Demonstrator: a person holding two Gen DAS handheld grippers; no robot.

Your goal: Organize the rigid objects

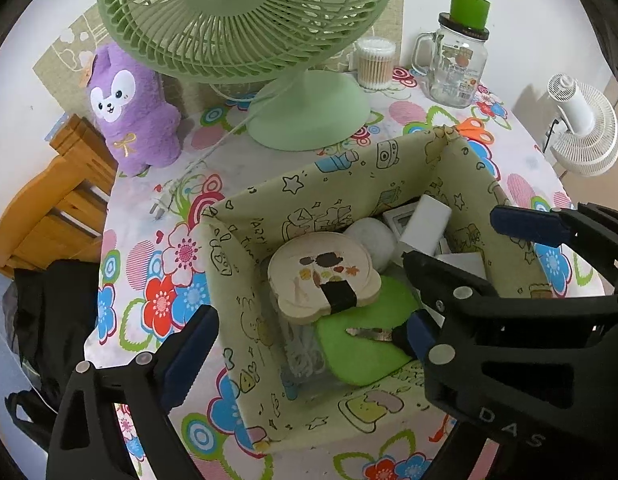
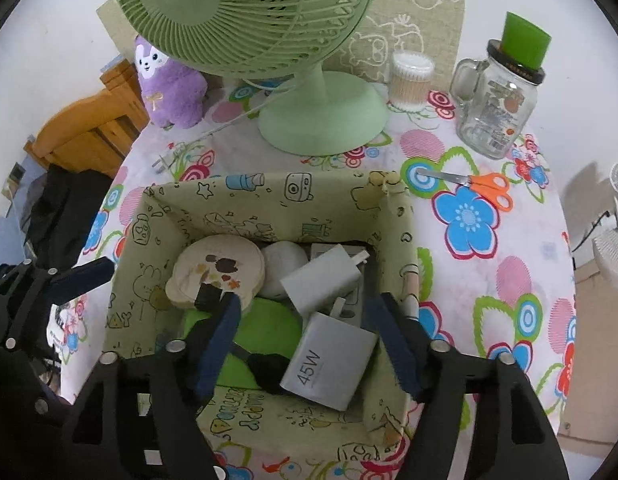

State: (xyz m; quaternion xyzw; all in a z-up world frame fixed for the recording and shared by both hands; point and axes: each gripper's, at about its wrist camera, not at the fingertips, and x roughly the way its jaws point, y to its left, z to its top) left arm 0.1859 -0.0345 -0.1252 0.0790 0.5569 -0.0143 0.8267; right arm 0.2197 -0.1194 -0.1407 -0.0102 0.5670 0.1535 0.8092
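A yellow-green fabric storage box (image 1: 245,248) (image 2: 245,196) stands on the flowered table. It holds a round wooden coaster stack (image 1: 321,276) (image 2: 219,268), a white ball (image 1: 371,236) (image 2: 283,268), two white chargers (image 2: 329,360) (image 2: 323,280), a green item (image 1: 365,348) (image 2: 265,320) and black-handled scissors (image 1: 369,334). My left gripper (image 1: 305,352) is open, its fingers astride the box's near left corner. My right gripper (image 2: 305,344) is open above the box, over the 45W charger. Orange scissors (image 2: 485,186) lie on the table right of the box.
A green desk fan (image 1: 305,112) (image 2: 321,116) stands behind the box, with its plug (image 1: 161,204) on the cloth. A purple plush (image 1: 133,112), a cotton swab jar (image 2: 411,80) and a glass mug jar with a green cup on it (image 2: 497,108) stand at the back. A wooden chair (image 1: 49,208) is at the left.
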